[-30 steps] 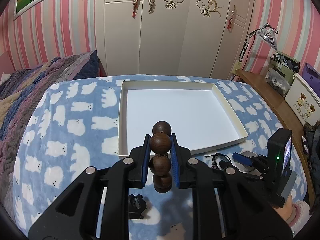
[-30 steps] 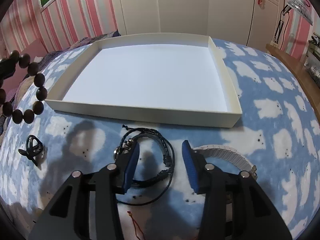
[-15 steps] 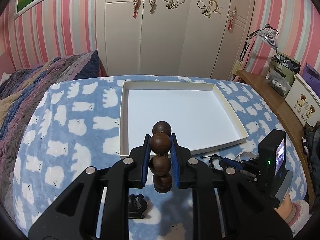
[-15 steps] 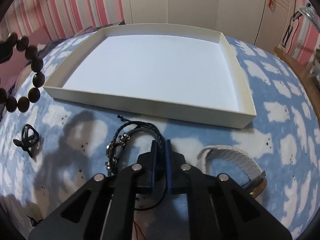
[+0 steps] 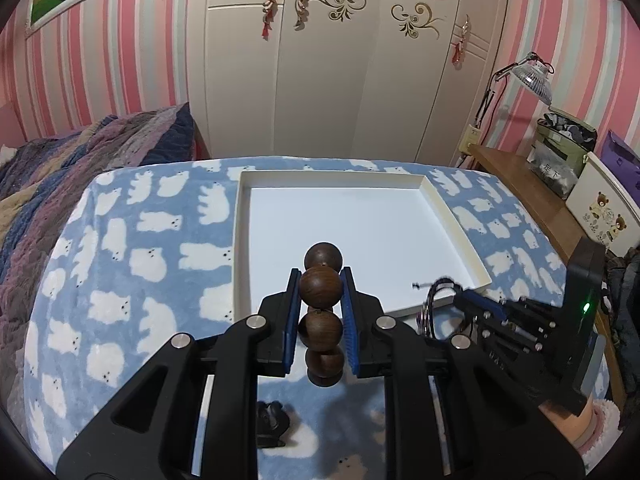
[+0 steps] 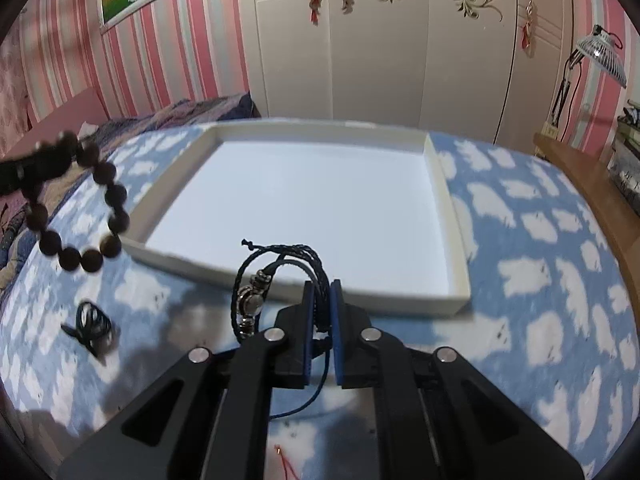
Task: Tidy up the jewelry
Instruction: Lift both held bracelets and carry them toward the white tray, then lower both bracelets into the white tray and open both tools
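Observation:
My left gripper (image 5: 320, 280) is shut on a brown wooden bead bracelet (image 5: 322, 285) and holds it in the air near the front edge of the empty white tray (image 5: 456, 224). The bracelet also hangs at the left of the right wrist view (image 6: 112, 216). My right gripper (image 6: 321, 292) is shut on a black braided cord bracelet (image 6: 276, 268) with metal beads, lifted off the blanket in front of the tray (image 6: 448, 208). The right gripper also shows in the left wrist view (image 5: 476, 304) with the cord bracelet (image 5: 432, 300).
A black hair clip (image 6: 90, 326) lies on the blue bear-print blanket (image 6: 560, 280), left of the right gripper; it also shows in the left wrist view (image 5: 272, 424). A wooden desk (image 5: 516, 176) with boxes stands at the right. A wardrobe is behind.
My right gripper closed on the black cord bracelet and lifted it off the blanket toward the tray. The white watch has left the right wrist view. The left gripper still holds the beads.

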A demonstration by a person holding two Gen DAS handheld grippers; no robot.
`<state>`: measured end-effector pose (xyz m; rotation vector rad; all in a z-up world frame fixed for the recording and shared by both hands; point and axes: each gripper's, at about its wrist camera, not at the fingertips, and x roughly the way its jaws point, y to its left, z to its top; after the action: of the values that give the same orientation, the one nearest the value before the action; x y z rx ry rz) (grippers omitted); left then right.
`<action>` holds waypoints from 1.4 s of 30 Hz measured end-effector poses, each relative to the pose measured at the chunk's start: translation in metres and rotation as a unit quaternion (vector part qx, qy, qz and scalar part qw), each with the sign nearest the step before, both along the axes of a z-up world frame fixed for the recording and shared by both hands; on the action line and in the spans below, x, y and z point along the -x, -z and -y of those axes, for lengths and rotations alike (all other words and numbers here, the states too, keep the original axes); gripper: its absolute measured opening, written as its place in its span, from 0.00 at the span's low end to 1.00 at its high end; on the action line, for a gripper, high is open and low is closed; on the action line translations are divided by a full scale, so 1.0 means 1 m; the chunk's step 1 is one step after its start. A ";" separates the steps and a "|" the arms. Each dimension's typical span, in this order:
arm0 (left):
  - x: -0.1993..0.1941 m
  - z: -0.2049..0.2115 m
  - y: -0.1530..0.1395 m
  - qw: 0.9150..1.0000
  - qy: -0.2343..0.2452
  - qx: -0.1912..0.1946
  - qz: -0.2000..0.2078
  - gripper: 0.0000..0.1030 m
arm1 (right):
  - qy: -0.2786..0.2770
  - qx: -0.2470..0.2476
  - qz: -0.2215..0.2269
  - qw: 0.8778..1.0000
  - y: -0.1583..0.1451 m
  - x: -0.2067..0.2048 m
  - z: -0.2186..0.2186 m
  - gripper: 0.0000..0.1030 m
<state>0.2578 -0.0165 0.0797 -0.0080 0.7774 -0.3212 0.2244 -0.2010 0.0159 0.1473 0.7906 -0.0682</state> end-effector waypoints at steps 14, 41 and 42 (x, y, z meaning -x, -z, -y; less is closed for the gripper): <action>-0.112 0.017 0.047 0.997 0.021 -0.001 -0.074 0.17 | 0.037 0.018 0.002 0.999 -0.009 -0.083 0.036 0.08; -0.270 0.046 0.113 0.987 -0.004 -0.087 -0.137 0.17 | 0.100 -0.018 -0.123 0.987 0.049 -0.209 0.109 0.08; -0.270 0.048 0.114 0.986 -0.005 -0.092 -0.139 0.17 | 0.100 -0.023 -0.125 0.987 0.050 -0.211 0.110 0.08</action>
<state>0.5283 -0.0646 -0.0342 0.1184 1.0819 -0.2404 0.4349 -0.3110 -0.0345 0.2662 1.0265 -0.2618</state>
